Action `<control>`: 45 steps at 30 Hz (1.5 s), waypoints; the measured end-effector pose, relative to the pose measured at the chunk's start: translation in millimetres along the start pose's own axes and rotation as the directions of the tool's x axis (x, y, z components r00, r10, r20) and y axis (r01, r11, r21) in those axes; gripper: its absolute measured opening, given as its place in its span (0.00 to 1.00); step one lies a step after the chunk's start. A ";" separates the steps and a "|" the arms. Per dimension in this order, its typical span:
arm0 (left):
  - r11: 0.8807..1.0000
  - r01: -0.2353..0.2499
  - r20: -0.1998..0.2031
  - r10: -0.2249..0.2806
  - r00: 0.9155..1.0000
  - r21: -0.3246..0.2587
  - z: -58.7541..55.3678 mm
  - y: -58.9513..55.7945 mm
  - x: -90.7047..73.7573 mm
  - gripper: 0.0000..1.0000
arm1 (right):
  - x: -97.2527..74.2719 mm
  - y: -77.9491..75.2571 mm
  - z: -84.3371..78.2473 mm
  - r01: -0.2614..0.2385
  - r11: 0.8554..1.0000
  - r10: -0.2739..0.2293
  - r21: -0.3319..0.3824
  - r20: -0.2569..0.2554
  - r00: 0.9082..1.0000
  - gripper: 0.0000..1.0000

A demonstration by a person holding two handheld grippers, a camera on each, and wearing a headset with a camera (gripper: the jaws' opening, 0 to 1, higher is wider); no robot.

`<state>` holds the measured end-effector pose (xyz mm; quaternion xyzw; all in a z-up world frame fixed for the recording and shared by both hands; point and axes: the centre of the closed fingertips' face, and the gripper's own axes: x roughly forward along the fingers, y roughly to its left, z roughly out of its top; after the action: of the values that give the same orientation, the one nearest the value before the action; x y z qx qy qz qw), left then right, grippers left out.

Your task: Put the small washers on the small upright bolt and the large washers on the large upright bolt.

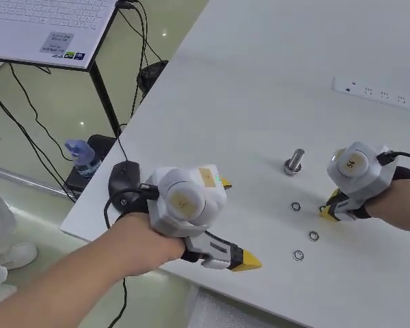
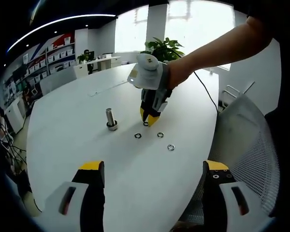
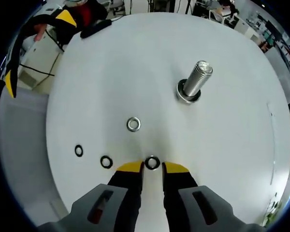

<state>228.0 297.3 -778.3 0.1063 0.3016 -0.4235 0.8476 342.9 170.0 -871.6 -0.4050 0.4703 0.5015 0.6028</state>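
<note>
Left gripper [image 2: 153,166] hovers, jaws wide apart; right gripper [image 3: 152,166], jaws narrowly apart, flanks a washer [image 3: 152,162] on the tabletop [image 3: 111,63], near the bolt [image 3: 195,82]. Best pinch its rim squarely, then lift straight.

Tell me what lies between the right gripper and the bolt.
Right gripper view: a washer at the right gripper's tips, then bare table to the bolt.

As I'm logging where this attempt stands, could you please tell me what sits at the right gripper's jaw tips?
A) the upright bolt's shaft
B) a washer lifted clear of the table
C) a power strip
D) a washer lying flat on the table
D: in the right gripper view, the right gripper has a washer flat on the table right at the gap between its jaw tips, and the upright bolt stands well apart.
</note>
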 end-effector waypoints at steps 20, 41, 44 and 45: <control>1.000 0.006 -0.003 -0.006 1.000 -0.010 -2.6 -5.4 -2.0 0.80 | -1.1 1.1 -1.4 -0.002 0.999 0.002 0.046 0.001 1.000 0.12; 1.000 0.009 -0.006 -0.009 1.000 -0.025 1.9 -3.4 3.1 0.80 | -45.7 -0.3 -24.4 -0.011 0.996 0.011 0.088 0.001 1.000 0.12; 1.000 -0.005 0.005 0.005 1.000 -0.016 5.0 -1.0 4.7 0.82 | -51.1 -1.9 -29.6 -0.011 0.995 0.011 0.100 0.002 1.000 0.12; 1.000 -0.003 0.007 0.003 1.000 -0.015 5.6 -1.5 4.8 0.81 | -52.9 -3.0 -32.1 -0.011 0.995 0.011 0.102 0.001 1.000 0.12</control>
<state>231.5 290.8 -776.6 0.0991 0.3016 -0.4204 0.8500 337.8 126.9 -827.4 -0.3710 0.4973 0.4803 0.6199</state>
